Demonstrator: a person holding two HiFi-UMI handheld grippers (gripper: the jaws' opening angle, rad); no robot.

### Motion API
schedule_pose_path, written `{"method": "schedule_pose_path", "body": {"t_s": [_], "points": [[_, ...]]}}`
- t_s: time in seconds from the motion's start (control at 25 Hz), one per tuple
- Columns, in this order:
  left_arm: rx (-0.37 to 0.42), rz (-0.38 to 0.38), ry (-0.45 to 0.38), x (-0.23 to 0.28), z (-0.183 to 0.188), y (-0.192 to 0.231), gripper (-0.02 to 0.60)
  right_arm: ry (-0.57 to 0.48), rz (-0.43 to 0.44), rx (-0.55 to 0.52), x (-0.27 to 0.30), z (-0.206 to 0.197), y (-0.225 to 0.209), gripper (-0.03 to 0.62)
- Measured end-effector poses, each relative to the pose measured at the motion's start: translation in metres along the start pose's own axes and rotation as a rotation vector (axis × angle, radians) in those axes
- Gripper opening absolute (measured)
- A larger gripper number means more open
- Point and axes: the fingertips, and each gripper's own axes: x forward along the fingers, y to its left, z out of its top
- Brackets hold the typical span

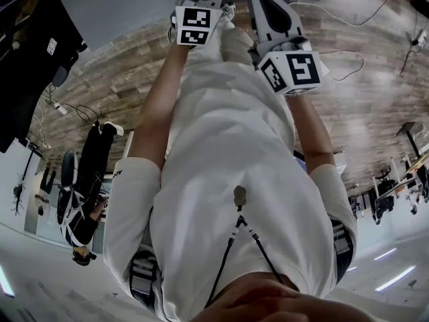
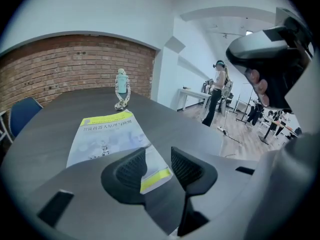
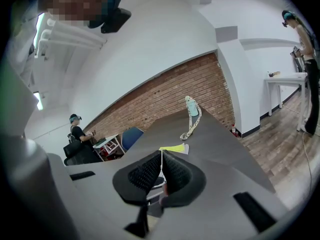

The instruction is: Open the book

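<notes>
1. A closed book (image 2: 107, 136) lies flat, cover up, on a dark grey table (image 2: 45, 134). It has a pale cover, a yellow band at its far end and a yellow strip at its near corner.
2. The left gripper (image 2: 157, 156) hovers above that near corner. Its 2 jaws stand well apart with nothing pressed between them. The corner shows through the gap, lower down on the table.
3. The right gripper (image 3: 161, 159) has its jaws drawn almost together, leaving only a slit, and it grips nothing. From its view the book looks like a thin sliver further along the table.
4. Risk: the book lies flush on the table, so a lower jaw probably has no gap to slide under. It may push the whole book away instead.
5. Risk: a deep bite at the corner could catch the cover plus many pages, or the whole book. The book would then lift closed.
6. Risk: nothing pins the book, so a lifted cover may drag it sideways. The right gripper is likely needed to hold it down.
7. A bottle (image 2: 122, 86) with a patterned strap stands well beyond the book and seems unlikely to interfere.
</notes>
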Motion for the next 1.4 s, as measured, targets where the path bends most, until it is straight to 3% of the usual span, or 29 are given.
{"method": "schedule_pose_path", "body": {"t_s": [0.12, 0.44, 0.84, 0.96, 1.12, 1.4], "points": [[0.011, -0.009, 0.042, 0.011, -0.008, -0.001, 0.178, 0.009, 0.001, 0.008, 0.001, -0.002, -0.002, 0.037], [0.065, 0.003, 0.131, 0.023, -0.028, 0.000, 0.181, 0.028, 0.018, 0.005, 0.000, -0.009, 0.001, 0.037], [0.051, 0.066, 0.130, 0.021, -0.034, 0.015, 0.179, 0.034, -0.010, 0.003, 0.003, -0.012, -0.006, 0.037], [0.038, 0.064, 0.134, 0.019, -0.036, 0.021, 0.161, 0.042, -0.011, 0.008, 0.008, -0.014, -0.005, 0.037], [0.074, 0.046, 0.135, 0.019, -0.033, 0.020, 0.090, 0.051, -0.005, -0.006, 0.017, -0.011, 0.000, 0.037], [0.101, 0.045, 0.128, 0.013, -0.033, 0.023, 0.054, 0.034, -0.037, -0.017, 0.025, -0.004, 0.010, 0.037]]}}
